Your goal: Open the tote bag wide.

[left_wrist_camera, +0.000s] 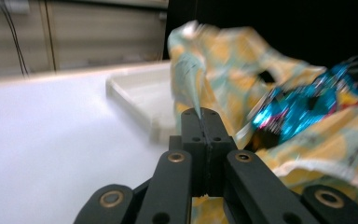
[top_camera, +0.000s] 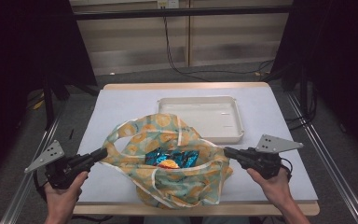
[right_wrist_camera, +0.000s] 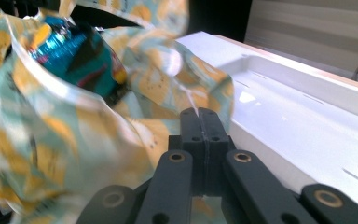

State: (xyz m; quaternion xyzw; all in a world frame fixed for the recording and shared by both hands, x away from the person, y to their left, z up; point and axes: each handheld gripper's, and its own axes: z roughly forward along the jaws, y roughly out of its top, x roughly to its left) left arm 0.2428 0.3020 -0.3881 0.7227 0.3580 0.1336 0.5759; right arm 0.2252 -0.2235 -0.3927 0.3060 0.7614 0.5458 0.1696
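At the near edge of the worktop (top_camera: 121, 100) two hands come in from the bottom of the high view, each carrying a gripper. The left gripper (top_camera: 103, 154) points in toward the middle from the left, and its fingers (left_wrist_camera: 192, 122) are pressed together on the left rim of a cloth bag (top_camera: 135, 140); in the left gripper view a narrow fold of the fabric rises from between the closed tips. The right gripper (top_camera: 227, 151) points in from the right, and its fingers (right_wrist_camera: 212, 123) are likewise clamped on the right rim of the bag, with a thin edge of the cloth showing between the tips in the right gripper view. A grey three-cornered plate sits on top of each gripper.

The cloth bag lies between the two grippers on the near half of the worktop, its lower part reaching to the front edge. It is pale green with yellow-orange fruit shapes and white trim, and its mouth is held open toward the camera above. Inside the mouth lies a shiny blue snack packet (top_camera: 172, 158) with an orange patch on it.

Just beyond the bag, toward the right and back, a white tray (top_camera: 235, 116) rests flat on the worktop, its near left corner just beside the bag's fabric. Behind the worktop cables run across the floor
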